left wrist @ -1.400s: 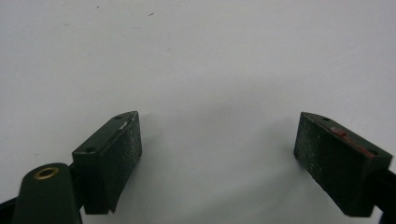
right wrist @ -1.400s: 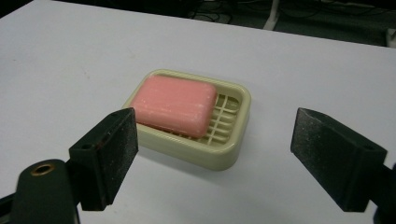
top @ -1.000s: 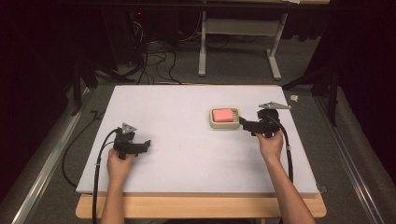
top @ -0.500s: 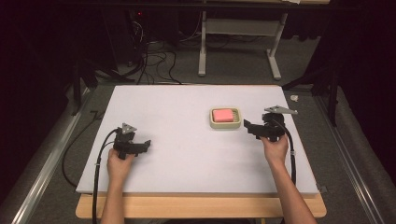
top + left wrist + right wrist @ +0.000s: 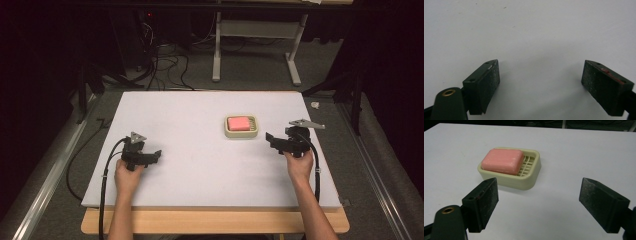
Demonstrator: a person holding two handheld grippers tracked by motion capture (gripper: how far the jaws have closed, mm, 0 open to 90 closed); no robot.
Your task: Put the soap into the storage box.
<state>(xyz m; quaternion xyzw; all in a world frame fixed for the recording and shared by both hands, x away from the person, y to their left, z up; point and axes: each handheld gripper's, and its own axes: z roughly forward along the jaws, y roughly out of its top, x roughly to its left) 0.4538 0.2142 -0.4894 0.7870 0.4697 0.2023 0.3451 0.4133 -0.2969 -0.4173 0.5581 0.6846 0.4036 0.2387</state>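
Note:
A pink bar of soap lies in a cream soap dish on the white table, right of centre. My right gripper is open just right of the dish, its jaws pointing toward it with nothing between them. My left gripper is open at the table's front left, low over bare white surface, far from the dish.
The white table top ends in a wooden front edge. Cables and a table frame stand on the floor beyond the far edge. A metal rail runs along the left.
My right gripper has drawn back from the soap dish, toward the right and nearer the front edge. The left gripper has stayed still.

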